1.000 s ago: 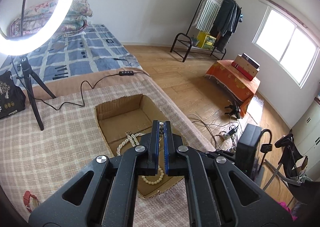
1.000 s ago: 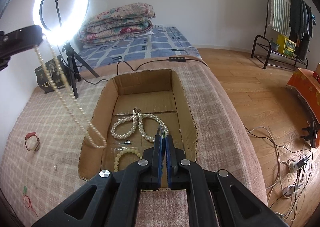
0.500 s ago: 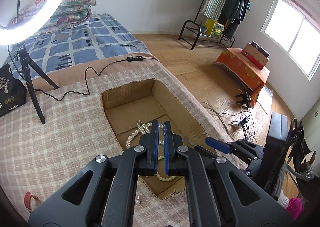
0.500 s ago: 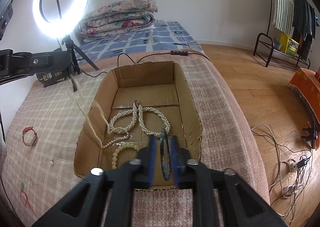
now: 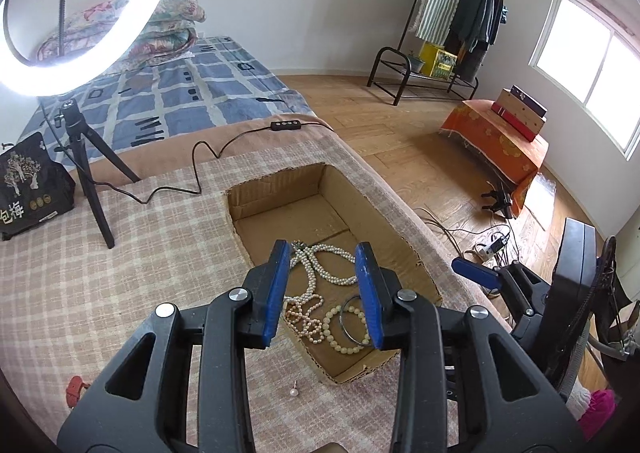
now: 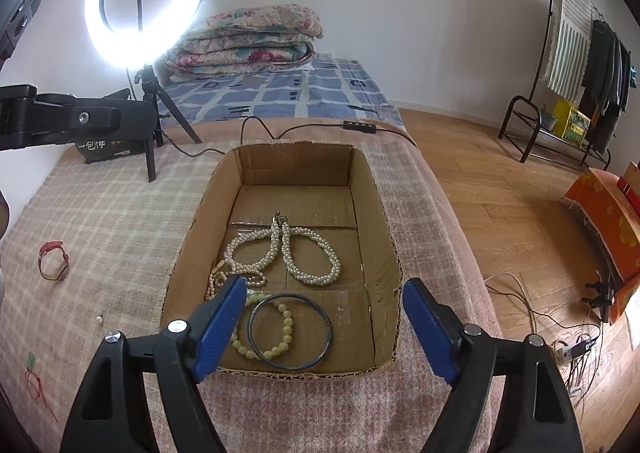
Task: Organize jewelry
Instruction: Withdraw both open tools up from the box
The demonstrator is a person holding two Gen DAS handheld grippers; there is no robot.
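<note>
Checked cloth covers the bed where a cardboard box [image 6: 376, 213] sits open, and inside it lie the pieces already gathered: a twisted pearl necklace [image 6: 298, 253] near the middle, a thinner pinkish strand [image 5: 304, 311] at the box's left wall, and a pale bead bracelet [image 6: 268, 329] overlapping a dark bangle [image 6: 291, 331] at the near end. Outside the box, on its left, lie a loose pearl earring [image 6: 99, 319], a red watch [image 6: 52, 259] farther left, and a small red string charm [image 6: 34, 381] nearest the camera. Both tongs are spread apart and hold nothing: the right gripper [image 6: 322, 323] hangs over the box's near rim, the left gripper [image 5: 322, 291] over its left edge. By my reading the earring comes next; it lies just below and behind the left gripper, clearly the closer one.
</note>
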